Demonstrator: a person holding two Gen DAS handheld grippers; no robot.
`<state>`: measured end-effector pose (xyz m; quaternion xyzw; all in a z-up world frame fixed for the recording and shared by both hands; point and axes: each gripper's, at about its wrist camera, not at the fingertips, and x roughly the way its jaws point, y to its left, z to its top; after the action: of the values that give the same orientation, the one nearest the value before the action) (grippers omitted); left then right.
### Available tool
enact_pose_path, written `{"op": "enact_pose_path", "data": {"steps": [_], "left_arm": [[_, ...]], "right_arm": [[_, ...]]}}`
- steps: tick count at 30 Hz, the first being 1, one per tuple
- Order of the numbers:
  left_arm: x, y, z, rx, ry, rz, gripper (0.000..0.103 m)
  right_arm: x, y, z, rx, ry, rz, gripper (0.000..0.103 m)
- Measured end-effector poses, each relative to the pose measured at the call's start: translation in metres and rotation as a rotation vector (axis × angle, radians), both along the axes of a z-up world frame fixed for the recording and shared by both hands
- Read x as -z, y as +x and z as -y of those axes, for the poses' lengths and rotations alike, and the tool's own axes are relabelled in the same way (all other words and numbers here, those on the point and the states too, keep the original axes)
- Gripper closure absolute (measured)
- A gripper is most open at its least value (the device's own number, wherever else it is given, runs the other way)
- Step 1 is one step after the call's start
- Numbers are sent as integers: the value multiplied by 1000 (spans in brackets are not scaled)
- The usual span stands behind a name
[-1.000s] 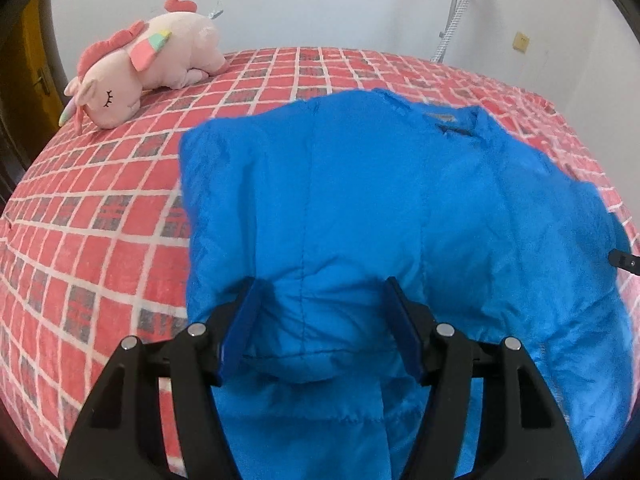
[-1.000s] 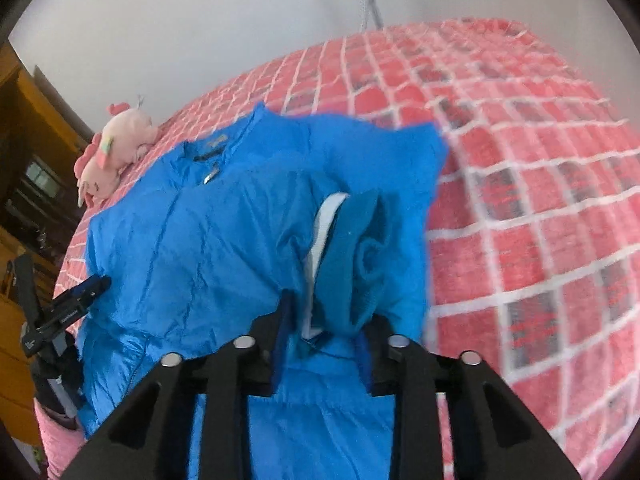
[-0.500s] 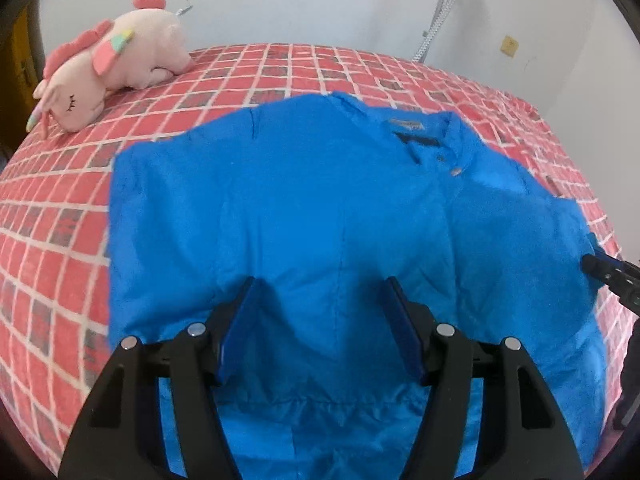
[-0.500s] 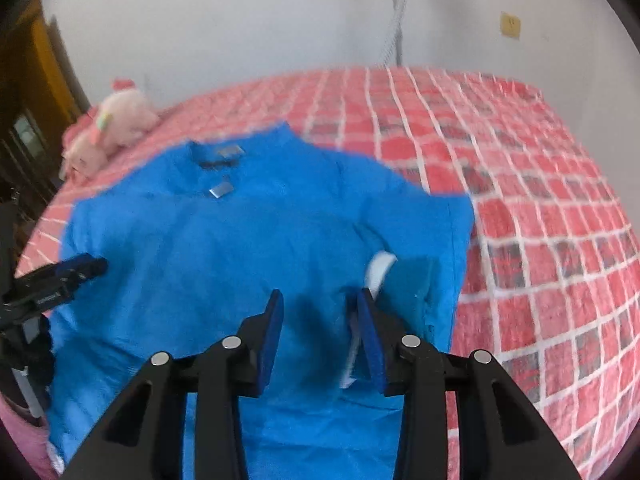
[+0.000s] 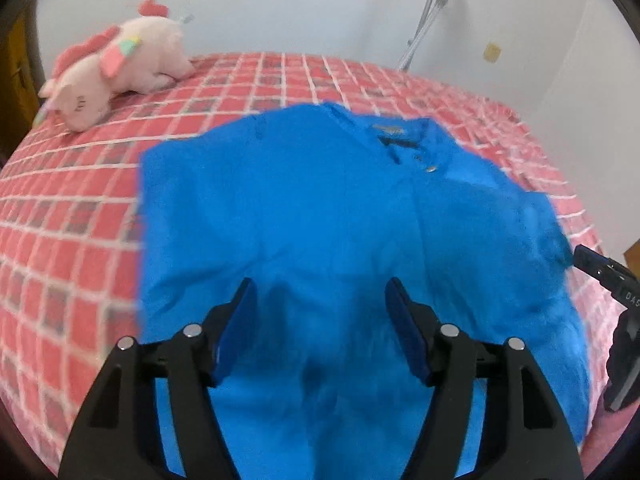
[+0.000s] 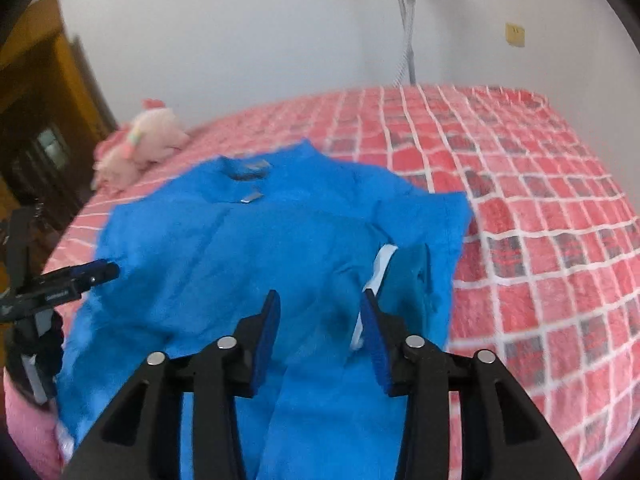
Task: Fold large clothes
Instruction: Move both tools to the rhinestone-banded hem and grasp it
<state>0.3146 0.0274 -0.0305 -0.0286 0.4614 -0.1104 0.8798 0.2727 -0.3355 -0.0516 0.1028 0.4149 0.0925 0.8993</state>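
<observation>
Both claws have let go since the earlier frames: a second ago the right claw [image 6: 318, 320] pinched a bunched cuff and the left claw [image 5: 318, 314] straddled a raised fold of blue cloth, and now each hangs clear above the garment with nothing between its pads. The left claw's jaws stand wide and are opening a little more; the right claw's jaws are parted about halfway and opening as well. In the left wrist view the camera has pulled back, so more of the jacket shows than before.

Just past the right claw lies the released sleeve end [image 6: 408, 280], its white lining edge turned up, resting on top of the jacket body. The blue jacket [image 5: 320, 208] lies front-up on the bed [image 5: 72, 216], collar and snap fastener toward the far wall, both sleeves brought in over the chest. A pink plush unicorn [image 5: 116, 76] sits at the far left corner of the red checked cover, well apart from the jacket.

As I judge it, the sleeve-folding step has just ended. The next move would call for both claws to go to the hem nearest the cameras, close on its two corners, and carry it up toward the collar, keeping the loose sleeve end from sliding off.
</observation>
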Motion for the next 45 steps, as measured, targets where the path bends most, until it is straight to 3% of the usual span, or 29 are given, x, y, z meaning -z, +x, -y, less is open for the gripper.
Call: {"op": "enact_pose_path", "data": {"steps": [3, 5, 10, 18, 24, 31, 38, 45], "left_arm": [[-17, -43, -25, -12, 5, 44, 30], [-20, -78, -43, -35, 47, 47, 28], [-15, -162, -88, -101, 76, 31, 28], [-1, -259, -111, -148, 74, 7, 24], [22, -286, -115, -156, -8, -58, 24], [42, -289, -114, -151, -111, -99, 24], [51, -281, -107, -133, -122, -109, 24], [53, -277, -101, -93, -190, -139, 47]], "right_arm": [[-8, -43, 7, -34, 28, -8, 56], [-8, -73, 14, -46, 50, -12, 56], [2, -156, 27, -51, 36, -13, 50], [28, -250, 32, -43, 78, -83, 50], [49, -283, 26, -68, 127, -144, 50], [69, -284, 20, -81, 182, -185, 49], [75, -277, 15, -75, 209, -189, 53], [76, -276, 11, -72, 194, -186, 63]]}}
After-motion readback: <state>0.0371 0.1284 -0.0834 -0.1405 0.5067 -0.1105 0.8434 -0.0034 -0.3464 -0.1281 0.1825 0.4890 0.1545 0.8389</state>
